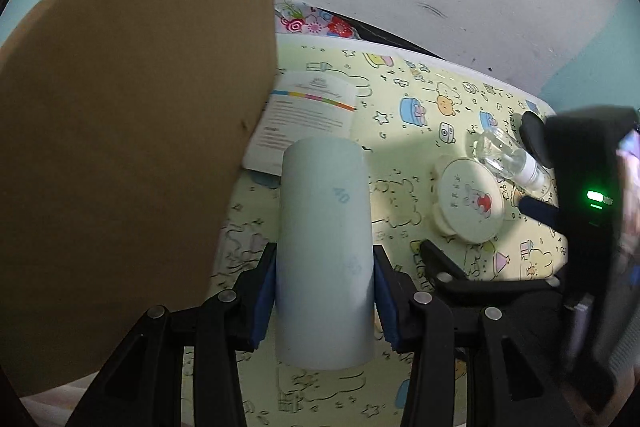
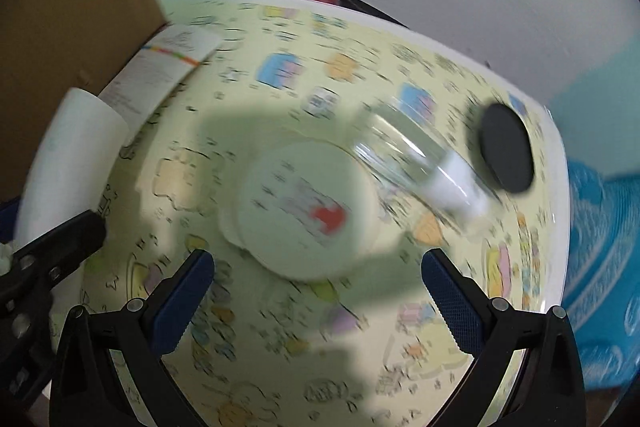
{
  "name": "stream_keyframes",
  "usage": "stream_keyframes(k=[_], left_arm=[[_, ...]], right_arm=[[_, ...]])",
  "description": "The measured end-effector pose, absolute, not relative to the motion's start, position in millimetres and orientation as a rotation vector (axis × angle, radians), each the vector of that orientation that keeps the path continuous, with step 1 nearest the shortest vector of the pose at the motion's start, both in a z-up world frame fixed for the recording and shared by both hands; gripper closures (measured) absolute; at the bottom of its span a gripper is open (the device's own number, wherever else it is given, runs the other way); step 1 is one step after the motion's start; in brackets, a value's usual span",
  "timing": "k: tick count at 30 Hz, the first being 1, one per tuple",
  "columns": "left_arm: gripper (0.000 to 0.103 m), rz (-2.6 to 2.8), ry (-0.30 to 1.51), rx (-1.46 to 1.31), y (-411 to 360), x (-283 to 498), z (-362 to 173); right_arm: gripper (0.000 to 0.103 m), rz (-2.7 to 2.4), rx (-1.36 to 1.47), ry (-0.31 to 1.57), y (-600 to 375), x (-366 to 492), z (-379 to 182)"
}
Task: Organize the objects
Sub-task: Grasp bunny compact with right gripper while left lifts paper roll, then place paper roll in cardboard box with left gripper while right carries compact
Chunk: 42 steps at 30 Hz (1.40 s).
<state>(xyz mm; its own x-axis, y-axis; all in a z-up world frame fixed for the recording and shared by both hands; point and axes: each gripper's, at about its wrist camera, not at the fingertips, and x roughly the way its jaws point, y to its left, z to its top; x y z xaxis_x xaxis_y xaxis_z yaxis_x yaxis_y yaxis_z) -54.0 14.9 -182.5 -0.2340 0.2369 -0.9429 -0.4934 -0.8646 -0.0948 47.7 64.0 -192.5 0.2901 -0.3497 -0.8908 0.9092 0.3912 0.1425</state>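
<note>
The left gripper (image 1: 325, 291) clamps the pale tube (image 1: 324, 251), long axis along its fingers, just right of the cardboard box (image 1: 132, 147). The right gripper (image 2: 318, 297) gapes empty over the round lidded case (image 2: 304, 207). Only its view shows the tablecloth's (image 2: 532, 307) far rim.

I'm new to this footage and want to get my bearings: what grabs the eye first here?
The pale blue tube clamped upright in the left gripper fills the middle of the left wrist view, with a big cardboard box looming beside it. On the cartoon-print table, the round cream case lies just ahead of the open right gripper, with a clear bottle and a black disc beyond it.
</note>
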Motion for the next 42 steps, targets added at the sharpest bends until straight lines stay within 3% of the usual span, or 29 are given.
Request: stream_keyframes(k=[9,13,24,42], left_arm=[[0.058,2.104,0.275,-1.574,13.6,-53.4,-177.3],[0.058,2.101,0.243,-1.572,10.5,-53.7,-172.5],[0.058,2.114,0.248,-1.517,12.5,-48.8,-156.2],[0.058,2.232,0.364,-1.288,-7.4,-33.5,-32.1]], right_arm=[[0.0,-0.9,0.725,0.849,51.6,59.5,-197.0],[0.018,-0.897,0.754,0.831,51.1,45.8,-193.7],[0.019,-0.94,0.775,0.839,80.2,5.4,-184.1],[0.019,-1.009,0.795,0.698,109.0,-44.7,-55.8]])
